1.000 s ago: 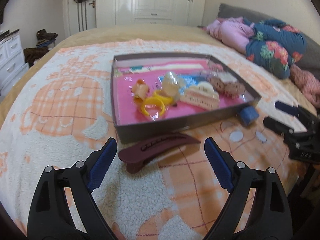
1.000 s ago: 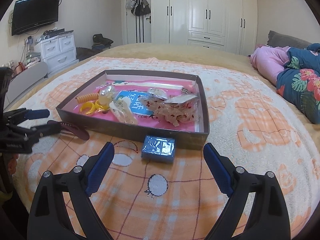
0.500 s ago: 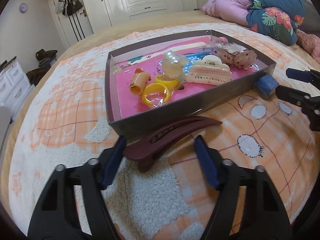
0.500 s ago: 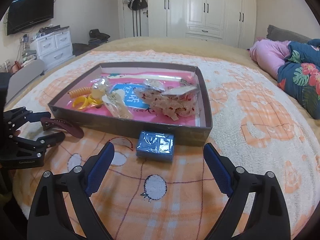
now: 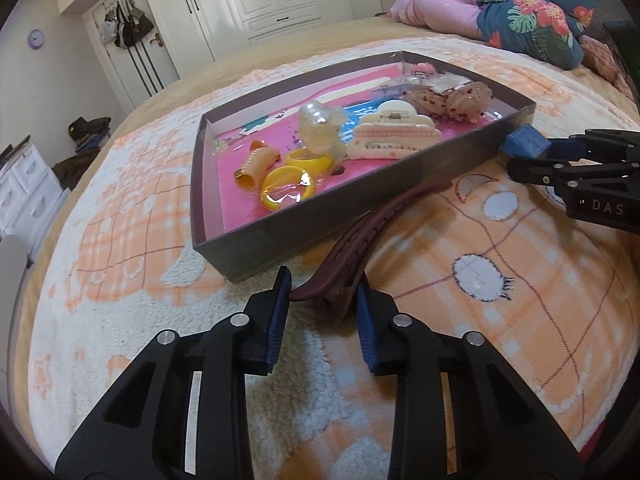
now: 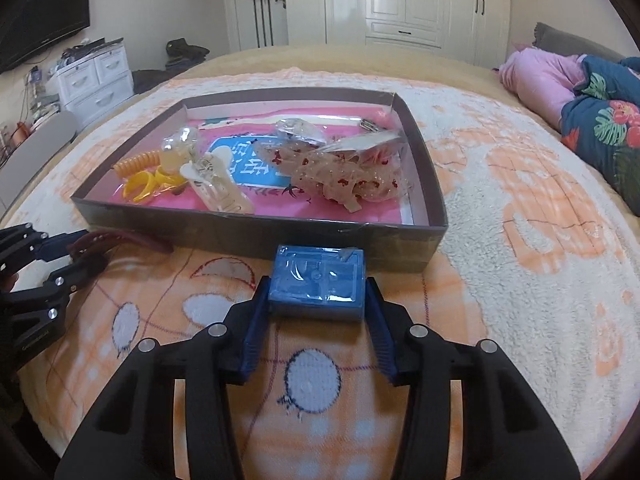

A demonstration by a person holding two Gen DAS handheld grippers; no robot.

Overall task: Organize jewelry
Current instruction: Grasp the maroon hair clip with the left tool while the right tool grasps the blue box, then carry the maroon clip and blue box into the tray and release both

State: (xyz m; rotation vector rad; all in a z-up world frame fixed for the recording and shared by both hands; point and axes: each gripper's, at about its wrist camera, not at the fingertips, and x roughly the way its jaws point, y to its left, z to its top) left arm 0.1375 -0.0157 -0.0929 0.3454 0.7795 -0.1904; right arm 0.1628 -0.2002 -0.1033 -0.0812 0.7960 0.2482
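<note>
A maroon hair clip [image 5: 372, 232] lies on the orange-and-white blanket against the front wall of the dark cardboard tray [image 5: 304, 232]. My left gripper [image 5: 322, 292] is closing its jaws on the clip's near end, and both blue pads touch it. In the right wrist view a small blue box [image 6: 316, 284] in clear wrap sits in front of the tray [image 6: 256, 236]. My right gripper [image 6: 316, 304] is closing around the box, a pad against each side. The left gripper [image 6: 80, 252] and the clip [image 6: 132, 240] show at that view's left edge.
The pink-lined tray holds yellow rings [image 5: 286, 192], a cream claw clip [image 5: 394, 138] and several bagged pieces [image 6: 348, 176]. Pink and floral bedding [image 5: 532, 20] is piled at the far right of the bed. White drawers [image 6: 96, 80] and wardrobes stand beyond it.
Both grippers moved forward and down. The left jaws narrowed onto the maroon clip's end. The right jaws, wide half a second ago, closed around the blue box.
</note>
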